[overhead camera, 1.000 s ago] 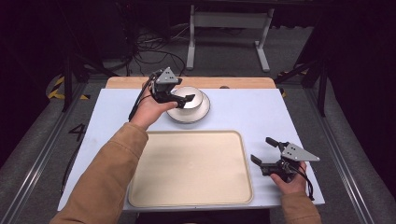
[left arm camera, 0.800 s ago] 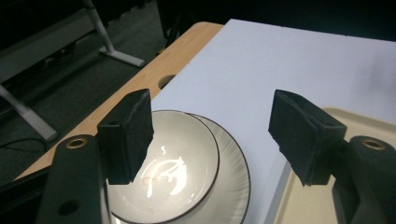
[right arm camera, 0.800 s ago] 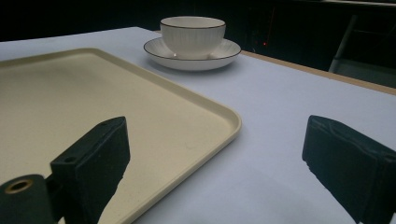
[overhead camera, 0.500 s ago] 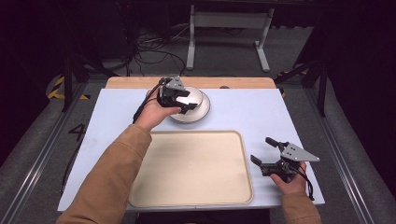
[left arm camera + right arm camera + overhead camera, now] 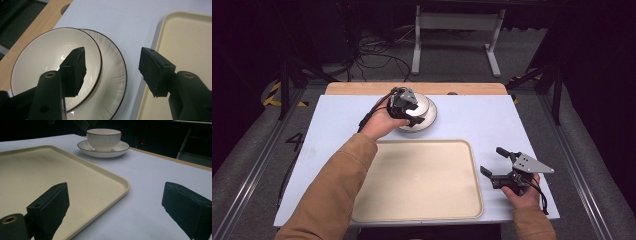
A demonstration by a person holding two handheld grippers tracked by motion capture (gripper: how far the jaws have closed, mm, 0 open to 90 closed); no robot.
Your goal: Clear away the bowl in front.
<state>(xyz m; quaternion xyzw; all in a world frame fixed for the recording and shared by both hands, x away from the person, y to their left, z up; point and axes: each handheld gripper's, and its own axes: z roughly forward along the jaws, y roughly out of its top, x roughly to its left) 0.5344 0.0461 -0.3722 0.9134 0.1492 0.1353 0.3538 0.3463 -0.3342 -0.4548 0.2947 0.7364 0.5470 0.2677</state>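
The left gripper [image 5: 409, 107] has come down over the bowl [image 5: 418, 106] in the last second; a moment ago it hung a little higher and farther toward the left edge of the surface [image 5: 472, 117], and now it sits right on top of the crockery. The bowl rests in its saucer [image 5: 424, 122] near the far edge of the surface, just beyond the far rim of the cream tray [image 5: 362, 210]. From the left gripper view, the fingers [image 5: 75, 70] are spread wide: one dips inside the bowl [image 5: 47, 62], the other hangs outside over the bare surface between the saucer [image 5: 112, 82] and the tray [image 5: 190, 45]. So the bowl's near wall and the saucer's rim stand in the gap between them, though nothing is pinched yet.

To my eye this is the lining-up for a grasp on the rim, probably to carry the bowl across to the tray. The closing squeeze is what's left before any lift, and the saucer under it may shift if the outer finger catches its edge.

The right gripper [image 5: 498, 162] waits near the right front corner of the surface, just beside the tray's right rim, fingers [image 5: 50, 207] spread and empty, pointed across the tray [image 5: 75, 170] toward the bowl [image 5: 103, 138] and saucer [image 5: 103, 150].
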